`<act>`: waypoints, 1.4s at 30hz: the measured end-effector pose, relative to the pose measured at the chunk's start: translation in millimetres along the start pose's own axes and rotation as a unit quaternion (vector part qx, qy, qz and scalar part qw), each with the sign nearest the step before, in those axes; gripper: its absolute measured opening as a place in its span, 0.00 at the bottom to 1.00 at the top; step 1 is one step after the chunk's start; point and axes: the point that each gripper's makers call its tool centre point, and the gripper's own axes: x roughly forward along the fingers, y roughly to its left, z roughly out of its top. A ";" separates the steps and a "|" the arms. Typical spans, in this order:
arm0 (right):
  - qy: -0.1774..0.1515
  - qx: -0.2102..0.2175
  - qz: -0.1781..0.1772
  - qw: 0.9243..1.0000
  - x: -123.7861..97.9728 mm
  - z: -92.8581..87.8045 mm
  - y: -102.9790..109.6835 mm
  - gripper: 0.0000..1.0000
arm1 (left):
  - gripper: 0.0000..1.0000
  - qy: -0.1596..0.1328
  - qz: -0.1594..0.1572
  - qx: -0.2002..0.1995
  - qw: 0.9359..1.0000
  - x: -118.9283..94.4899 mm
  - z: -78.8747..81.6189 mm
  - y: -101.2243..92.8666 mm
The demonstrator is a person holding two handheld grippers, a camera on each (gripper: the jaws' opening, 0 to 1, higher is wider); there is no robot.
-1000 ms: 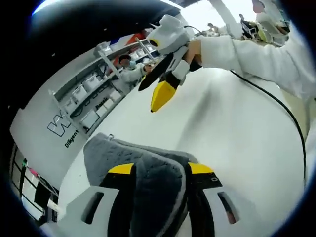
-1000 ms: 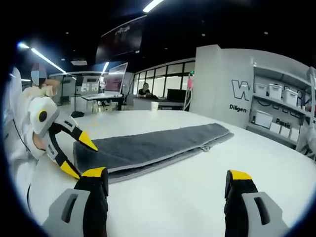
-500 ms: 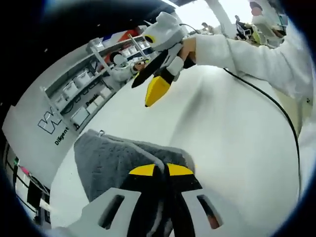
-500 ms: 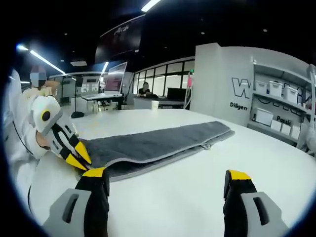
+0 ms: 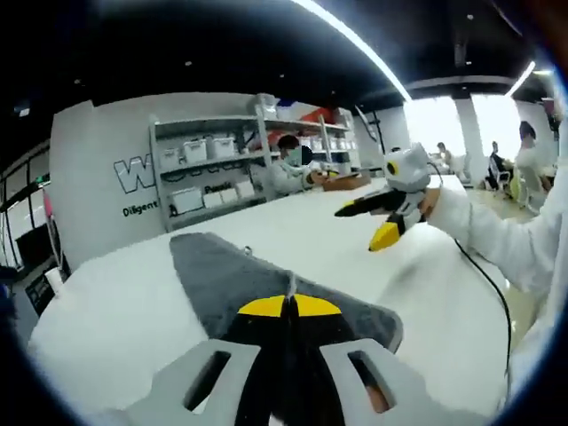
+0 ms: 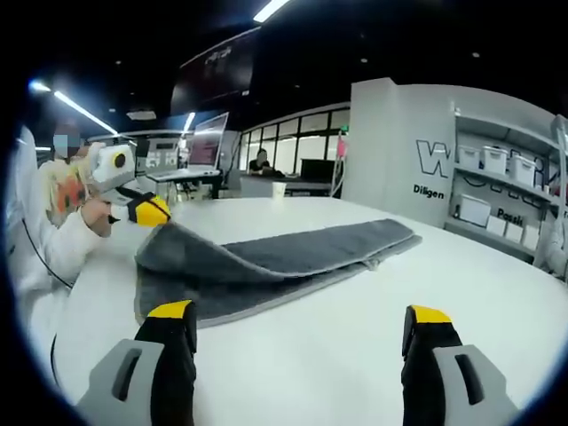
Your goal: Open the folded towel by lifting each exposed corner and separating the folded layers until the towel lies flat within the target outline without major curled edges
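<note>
White table [image 6: 355,328] carries the grey towel [image 6: 293,262], lying long and folded. Since half a second ago the left gripper [image 6: 146,211], jaws pressed together on the near corner, has lifted that top layer clear. Right gripper [image 6: 297,333] hovers beside it, jaws spread wide

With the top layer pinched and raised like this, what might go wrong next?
1. The left hand-held gripper pinches just one corner of the towel; it may slip out and the layer may drop back.
2. Only one end is raised, so the layer could curl instead of opening flat.
3. The right hand-held gripper hangs open above the table, pinning nothing, so the whole towel may drag along.
</note>
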 end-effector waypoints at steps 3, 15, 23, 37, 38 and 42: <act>0.001 0.000 -0.001 1.000 0.3 -0.5 -0.5 0.97 | 0.01 0.000 0.025 0.002 1.000 -8.9 -0.2 16.9; 0.007 0.001 0.001 1.000 2.6 -3.6 0.7 0.97 | 0.01 0.019 0.122 0.004 0.992 -51.1 -14.8 82.2; 0.012 -0.001 0.004 1.000 3.9 -5.4 1.7 0.96 | 0.00 0.050 0.163 0.001 0.985 -75.5 -36.9 107.4; 0.017 0.000 0.006 1.000 5.2 -8.3 2.9 0.96 | 0.00 0.074 0.178 -0.017 0.981 -92.4 -56.5 117.7; 0.017 0.001 0.007 1.000 5.3 -8.3 2.8 0.96 | 0.00 0.070 0.176 -0.021 0.982 -92.3 -55.7 117.1; 0.018 0.002 0.007 1.000 5.5 -8.7 2.2 0.96 | 0.00 0.059 0.163 -0.038 0.984 -91.4 -53.4 114.9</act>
